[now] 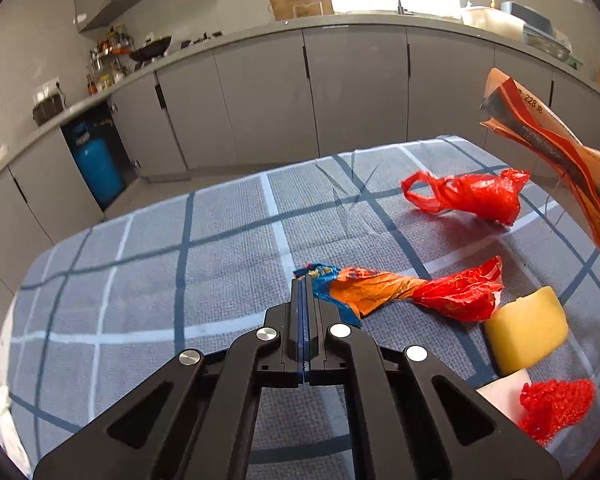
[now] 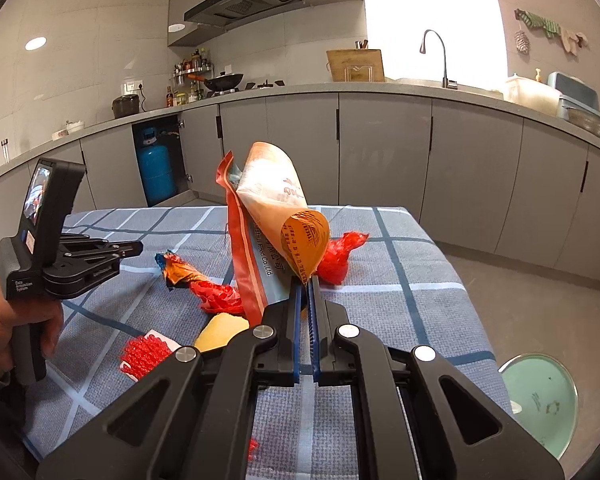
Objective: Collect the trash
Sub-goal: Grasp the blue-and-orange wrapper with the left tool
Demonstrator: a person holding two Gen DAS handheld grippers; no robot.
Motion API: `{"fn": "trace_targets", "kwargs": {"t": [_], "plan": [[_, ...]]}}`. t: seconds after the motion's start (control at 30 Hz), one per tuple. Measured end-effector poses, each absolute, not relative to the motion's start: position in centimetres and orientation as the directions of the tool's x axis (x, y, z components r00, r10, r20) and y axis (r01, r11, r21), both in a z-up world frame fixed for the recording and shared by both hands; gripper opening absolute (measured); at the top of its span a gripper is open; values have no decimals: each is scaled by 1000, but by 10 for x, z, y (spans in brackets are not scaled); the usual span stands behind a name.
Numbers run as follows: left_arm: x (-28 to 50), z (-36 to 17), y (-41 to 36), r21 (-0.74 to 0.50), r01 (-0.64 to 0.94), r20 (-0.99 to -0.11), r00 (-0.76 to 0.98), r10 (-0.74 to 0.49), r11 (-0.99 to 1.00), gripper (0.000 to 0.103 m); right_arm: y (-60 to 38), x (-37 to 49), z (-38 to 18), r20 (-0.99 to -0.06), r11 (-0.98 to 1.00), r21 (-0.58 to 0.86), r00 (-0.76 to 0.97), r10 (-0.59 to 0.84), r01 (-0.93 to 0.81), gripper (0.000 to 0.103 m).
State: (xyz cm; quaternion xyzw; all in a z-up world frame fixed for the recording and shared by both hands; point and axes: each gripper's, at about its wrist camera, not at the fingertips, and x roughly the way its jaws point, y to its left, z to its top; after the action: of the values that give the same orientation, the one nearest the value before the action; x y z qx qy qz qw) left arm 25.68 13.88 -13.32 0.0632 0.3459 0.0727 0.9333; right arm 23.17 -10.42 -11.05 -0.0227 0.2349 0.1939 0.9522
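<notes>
A grey kitchen with a long cabinet run lies behind a counter (image 1: 148, 264) covered in a blue checked cloth. On it the trash is scattered: the right gripper (image 2: 306, 280) is closed on the lower edge of a big orange pouch (image 2: 276, 204), held up above the cloth. The left gripper (image 1: 304, 278) has its jaws pressed together at the blue tip of a twisted wrapper (image 1: 400, 290) lying on the cloth; whether the tip is actually pinched I cannot tell. Beyond it lies a red bag (image 1: 472, 196); near the wrapper sit a yellow chunk (image 1: 524, 330) and a red net (image 1: 556, 406) on a white scrap.

The pouch is gripped by a thin edge and leans over, so I judge it could slip out or swing into the red bag. The wrapper's tip is small; a lift could leave it behind.

A green bin (image 2: 540, 396) stands on the floor right of the counter; it looks empty, though part is hidden.
</notes>
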Motion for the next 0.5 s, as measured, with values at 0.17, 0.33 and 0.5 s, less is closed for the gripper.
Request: {"fn": "trace_targets", "kwargs": {"t": [0.17, 0.33, 0.5], "plan": [[259, -121, 136, 170, -102, -597, 780, 185, 980, 91, -116, 227, -105, -451, 935, 52, 827, 336, -352, 6], [280, -141, 142, 165, -96, -661, 728, 183, 982, 89, -122, 218, -109, -459, 940, 65, 826, 326, -335, 6], [288, -161, 153, 130, -92, -710, 686, 157, 987, 79, -122, 218, -114, -471, 941, 65, 821, 322, -332, 6]]}}
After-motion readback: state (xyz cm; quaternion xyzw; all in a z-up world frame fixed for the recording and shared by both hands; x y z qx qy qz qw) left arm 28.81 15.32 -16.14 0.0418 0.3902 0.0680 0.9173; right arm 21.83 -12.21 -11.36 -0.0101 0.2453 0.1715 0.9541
